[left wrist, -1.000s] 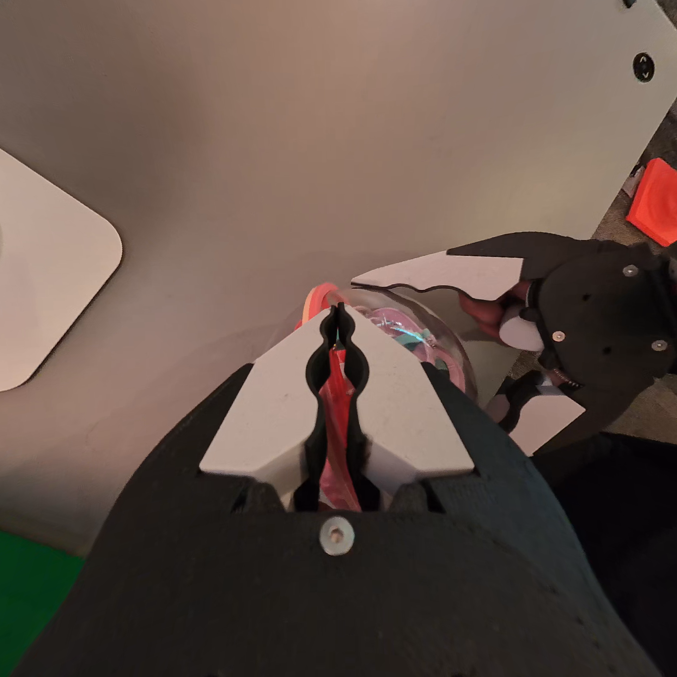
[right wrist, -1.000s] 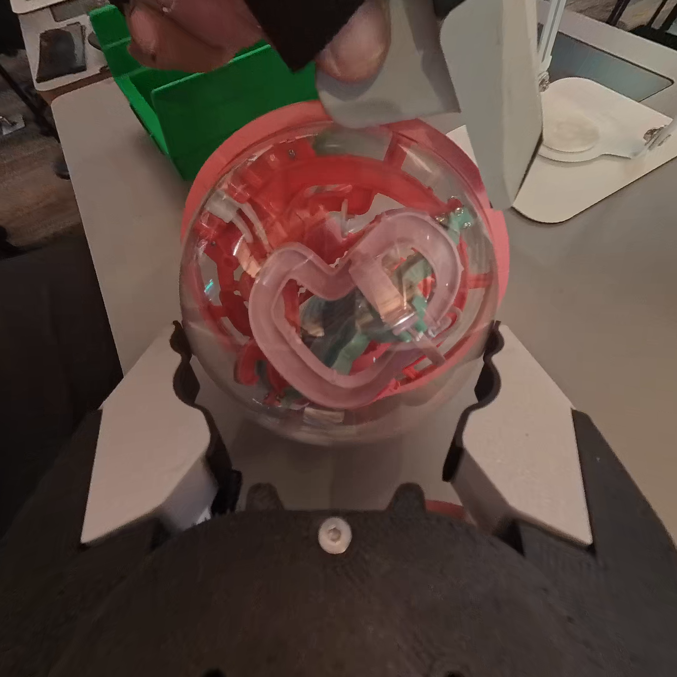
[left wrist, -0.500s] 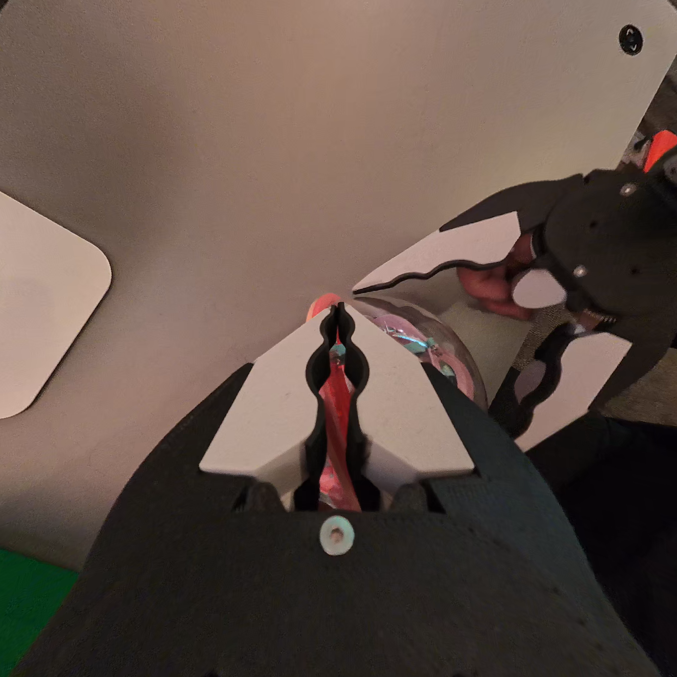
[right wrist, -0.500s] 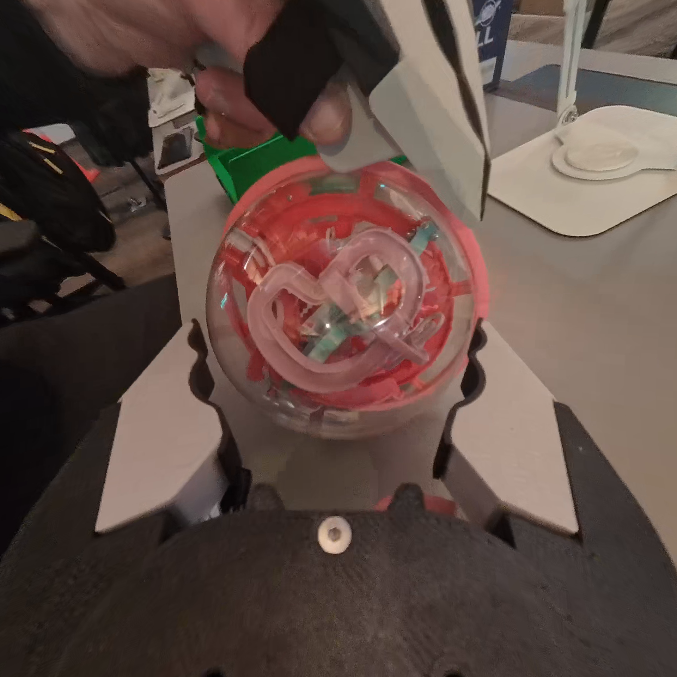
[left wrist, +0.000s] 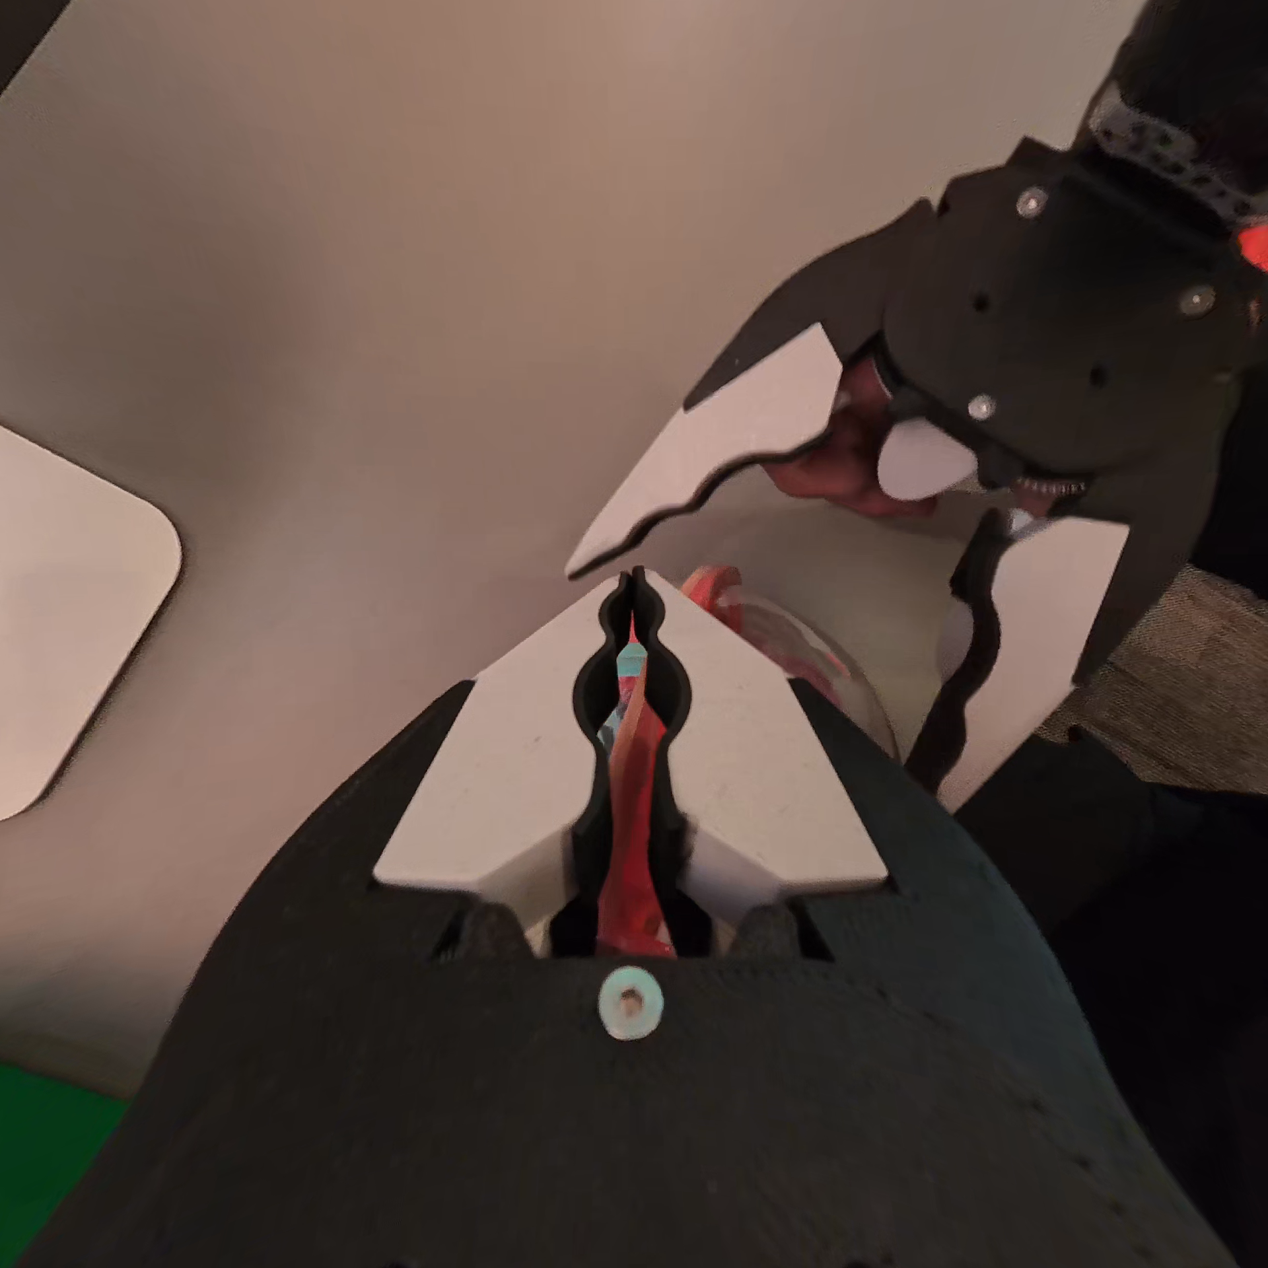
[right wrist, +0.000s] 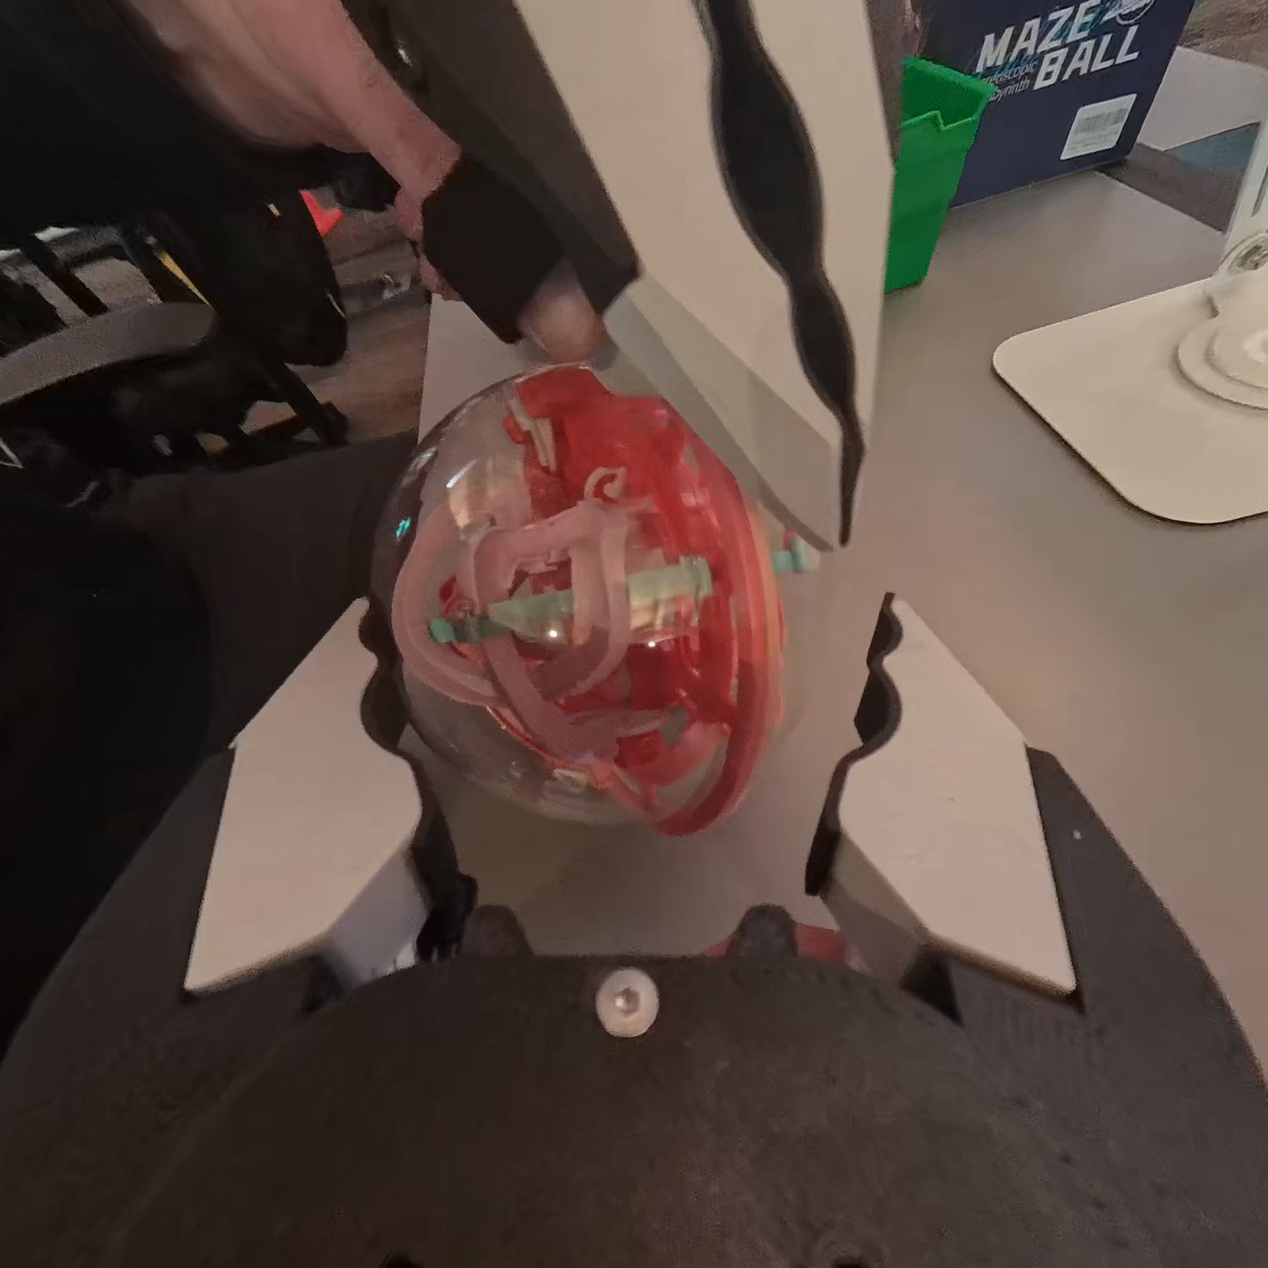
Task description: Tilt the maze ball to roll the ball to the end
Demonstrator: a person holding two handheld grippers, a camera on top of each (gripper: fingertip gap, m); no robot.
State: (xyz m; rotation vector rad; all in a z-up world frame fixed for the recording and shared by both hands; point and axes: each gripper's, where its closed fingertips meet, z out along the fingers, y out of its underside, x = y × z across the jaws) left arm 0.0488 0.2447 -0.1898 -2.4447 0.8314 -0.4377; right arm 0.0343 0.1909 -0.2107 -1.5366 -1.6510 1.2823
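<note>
Your left gripper (left wrist: pixel 632 593) is clenched on the maze ball (right wrist: pixel 583 638)'s red rim, hiding most of it. Your right gripper (right wrist: pixel 628 611) gapes; pad contact is unclear.

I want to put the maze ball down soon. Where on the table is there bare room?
Bare grey table lies right of the maze ball, short of the white mat. In the left wrist view, more stretches beyond the mat. Crowded: the far end, with green bin and blue box.

clear maze ball (right wrist: pixel 583 638), red tracks, seemingly mint bar
</note>
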